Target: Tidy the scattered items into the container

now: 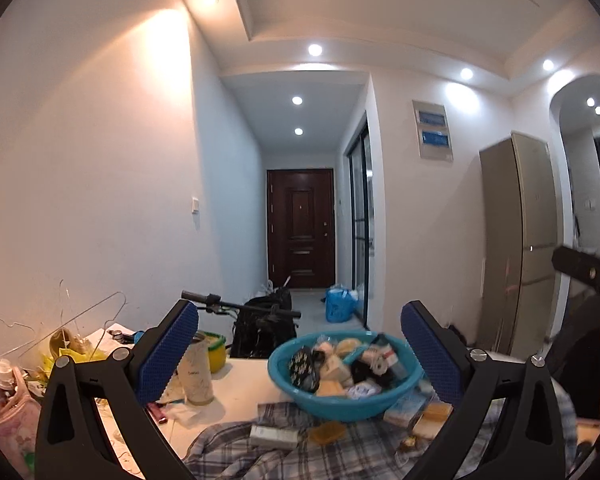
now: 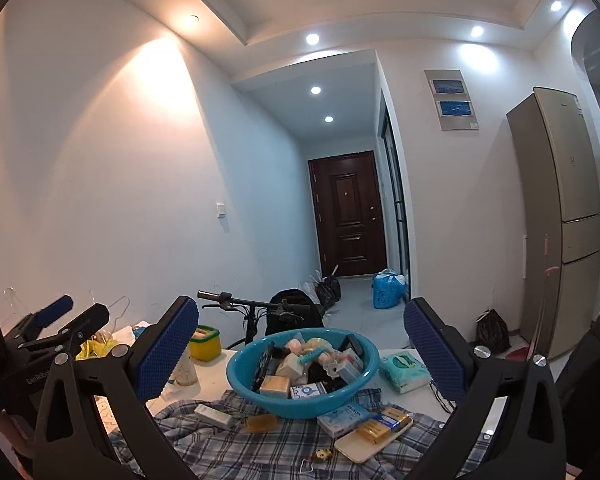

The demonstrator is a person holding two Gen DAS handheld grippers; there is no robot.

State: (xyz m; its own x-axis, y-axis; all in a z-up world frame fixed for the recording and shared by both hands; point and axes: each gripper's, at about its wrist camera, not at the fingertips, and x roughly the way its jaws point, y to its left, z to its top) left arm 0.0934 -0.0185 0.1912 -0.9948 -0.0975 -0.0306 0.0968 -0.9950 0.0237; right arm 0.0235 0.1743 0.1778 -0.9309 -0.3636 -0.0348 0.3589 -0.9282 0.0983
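Note:
A teal plastic basin [image 1: 342,404] [image 2: 300,400] stands on a plaid cloth [image 2: 260,448] on the white table and is heaped with small items. Loose items lie on the cloth before it: a white box [image 2: 214,416], an amber soap bar [image 2: 262,423], a blue-white box [image 2: 344,418], a phone with small packs on it [image 2: 374,436], and a die [image 2: 321,455]. A green tissue pack [image 2: 404,372] lies right of the basin. My left gripper [image 1: 300,364] and my right gripper [image 2: 302,360] are both open and empty, held above the near side of the table.
A tall cup [image 1: 196,372] and a yellow tub [image 1: 216,350] stand left of the basin. Wire hangers and clutter [image 1: 40,344] fill the table's left end. A bicycle handlebar [image 2: 240,304] and a black bag [image 2: 296,312] are behind the table. The left gripper shows in the right wrist view [image 2: 56,320].

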